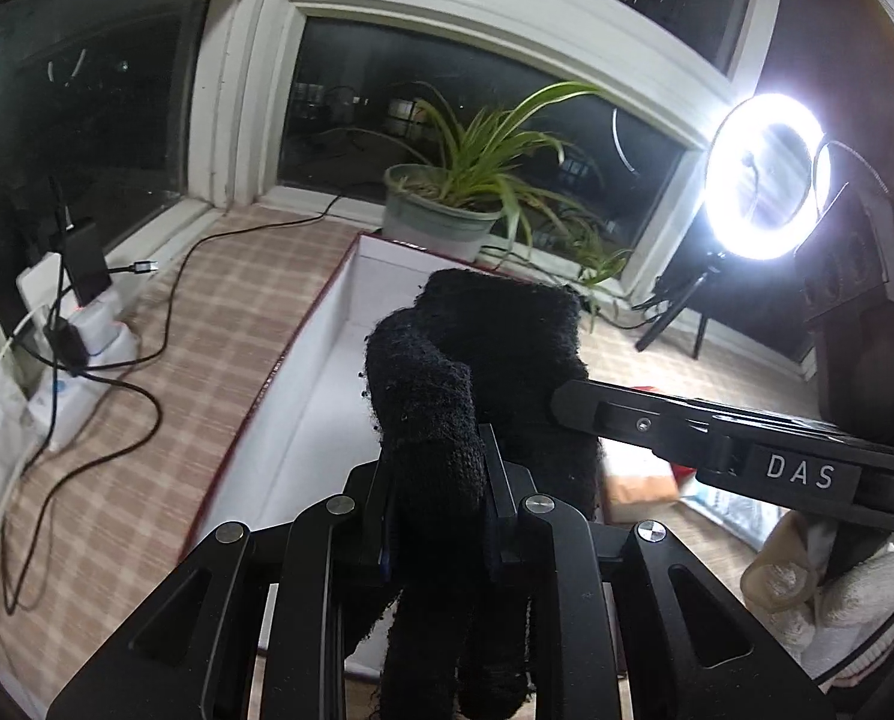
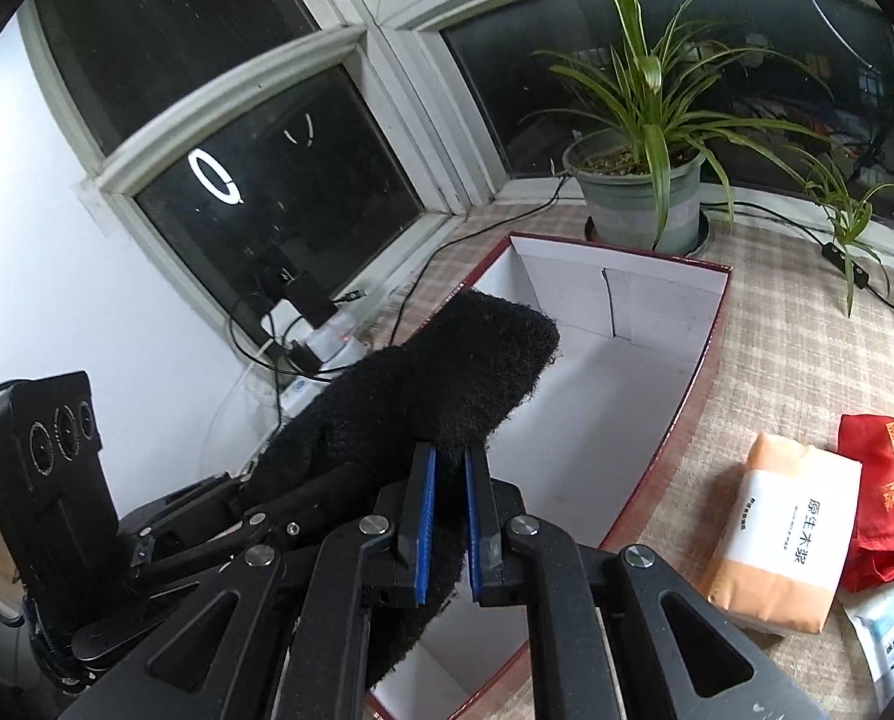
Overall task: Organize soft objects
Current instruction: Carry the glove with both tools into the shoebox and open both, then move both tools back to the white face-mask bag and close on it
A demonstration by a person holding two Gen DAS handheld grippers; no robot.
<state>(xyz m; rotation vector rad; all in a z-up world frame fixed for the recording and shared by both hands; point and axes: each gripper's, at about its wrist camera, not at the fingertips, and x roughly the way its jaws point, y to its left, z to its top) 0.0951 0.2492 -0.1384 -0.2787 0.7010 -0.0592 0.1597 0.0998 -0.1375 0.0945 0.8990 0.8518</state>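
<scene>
A black knitted glove [image 1: 477, 360] is pinched between the fingers of my left gripper [image 1: 438, 468] and hangs over the open white-lined box [image 1: 321, 372]. My right gripper [image 2: 450, 468] is shut on the glove's [image 2: 447, 372] lower edge above the same box [image 2: 645, 372]. The right gripper's arm [image 1: 717, 432] crosses the left wrist view at right. The left gripper's body [image 2: 207, 516] shows at lower left in the right wrist view, closed on the glove.
A potted plant [image 2: 645, 192] stands behind the box. An orange tissue pack [image 2: 783, 522] and a red bag [image 2: 885, 480] lie right of it. A power strip with cables [image 1: 75, 336] lies left. A lit ring light [image 1: 765, 174] stands at right.
</scene>
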